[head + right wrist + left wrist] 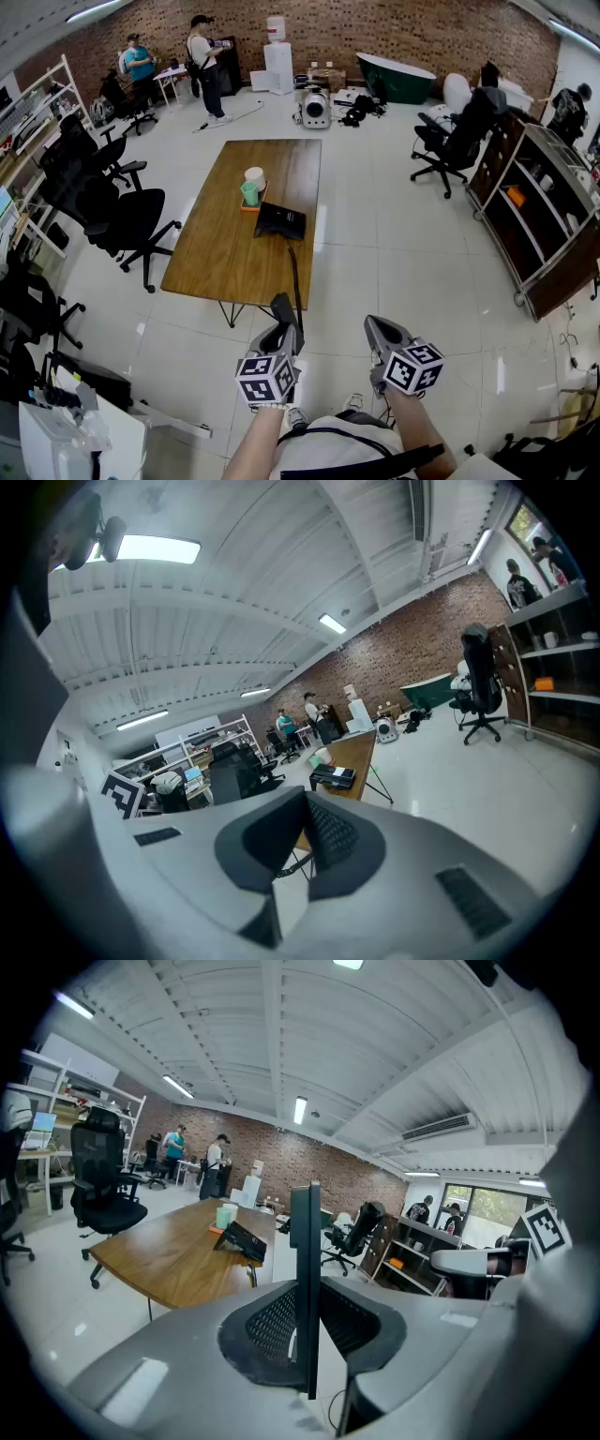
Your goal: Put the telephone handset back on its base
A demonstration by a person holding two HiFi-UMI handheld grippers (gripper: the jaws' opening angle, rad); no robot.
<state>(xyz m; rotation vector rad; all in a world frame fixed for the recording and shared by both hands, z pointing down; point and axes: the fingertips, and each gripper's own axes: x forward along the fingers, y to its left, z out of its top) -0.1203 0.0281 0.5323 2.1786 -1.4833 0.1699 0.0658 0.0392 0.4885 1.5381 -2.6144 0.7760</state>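
Note:
The black telephone base [279,221] sits on the wooden table [211,248], well ahead of me. Its cord [294,272] runs off the near table edge to the black handset [283,307]. My left gripper [284,323] is shut on that handset, held over the floor short of the table. In the left gripper view the handset [305,1269] stands edge-on and upright between the jaws, with the base [242,1239] far beyond. My right gripper [377,330] hangs beside it, shut and holding nothing. Its view shows the base [334,776] in the distance.
A white cup and a green cup [252,186] stand on an orange tray behind the base. Black office chairs [108,211] stand left of the table and another chair [450,145] at right. A wooden shelf unit [548,220] lines the right side. Two people [202,56] stand at the back.

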